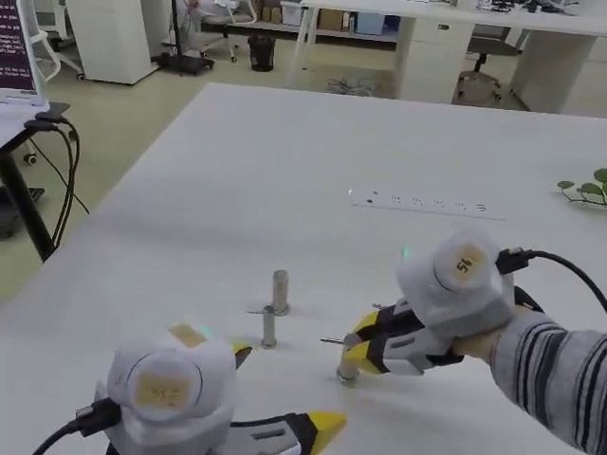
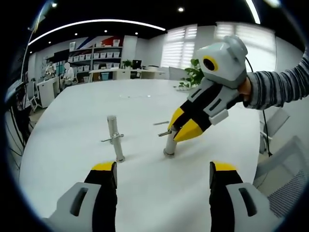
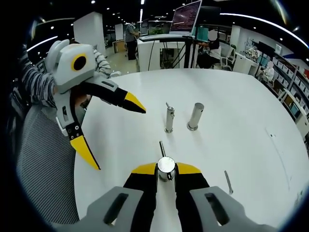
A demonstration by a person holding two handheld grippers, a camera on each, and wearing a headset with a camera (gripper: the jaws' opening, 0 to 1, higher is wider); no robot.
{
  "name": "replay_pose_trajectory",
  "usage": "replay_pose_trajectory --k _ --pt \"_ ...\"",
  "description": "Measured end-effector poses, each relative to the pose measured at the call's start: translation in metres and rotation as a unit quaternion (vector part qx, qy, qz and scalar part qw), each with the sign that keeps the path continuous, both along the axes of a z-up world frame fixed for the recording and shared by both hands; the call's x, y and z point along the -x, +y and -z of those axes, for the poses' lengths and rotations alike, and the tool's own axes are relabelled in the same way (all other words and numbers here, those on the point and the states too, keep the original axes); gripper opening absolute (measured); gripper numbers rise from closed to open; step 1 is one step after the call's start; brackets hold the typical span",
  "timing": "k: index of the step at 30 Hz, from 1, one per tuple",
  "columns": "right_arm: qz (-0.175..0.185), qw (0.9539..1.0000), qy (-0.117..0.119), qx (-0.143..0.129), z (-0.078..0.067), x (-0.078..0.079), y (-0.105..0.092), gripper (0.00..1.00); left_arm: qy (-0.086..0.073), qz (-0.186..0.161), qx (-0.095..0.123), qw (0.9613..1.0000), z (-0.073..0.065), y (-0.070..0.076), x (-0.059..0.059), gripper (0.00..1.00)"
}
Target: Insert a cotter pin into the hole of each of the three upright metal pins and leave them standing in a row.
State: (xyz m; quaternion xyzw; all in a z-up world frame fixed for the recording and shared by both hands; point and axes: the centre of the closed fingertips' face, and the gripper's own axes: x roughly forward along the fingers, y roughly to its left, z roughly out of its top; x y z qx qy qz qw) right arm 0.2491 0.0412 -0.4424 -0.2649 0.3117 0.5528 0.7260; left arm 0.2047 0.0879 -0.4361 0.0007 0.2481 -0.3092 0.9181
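Step in hand, as judged: second insertion of three. Right gripper (image 3: 166,170) has its jaws closed on the gripped pin (image 3: 166,164), which stands upright on the white surface (image 1: 285,171). The side cotter pin (image 1: 334,340) projects from the gripped pin; cannot tell whether it is fully through. Left gripper (image 2: 164,168) hangs near the gripped pin, jaws wide, holding nothing. Count: metal pins, three; cotter pins, three. Near the gripped pin stands the fitted pin (image 1: 269,327), with the crosswise cotter pin (image 1: 258,311) through it. Just beyond that, farther from the gripped pin, is the bare pin (image 1: 280,291), nothing through it. The loose cotter pin (image 3: 228,181) lies flat near the gripped pin, apart from the other two. Next move, probably: release, pinch the loose cotter pin by one end, line it up with the bare pin's hole. It is a thin part and likely to slip.
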Motion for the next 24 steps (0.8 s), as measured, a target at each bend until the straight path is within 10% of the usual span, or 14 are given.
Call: replay_pose_trajectory --k 24 --pt "0.017 0.9997 0.018 -0.008 -0.001 -0.031 0.022 0.08 -0.015 -0.021 -0.005 0.9997 0.000 0.019 -0.006 0.94"
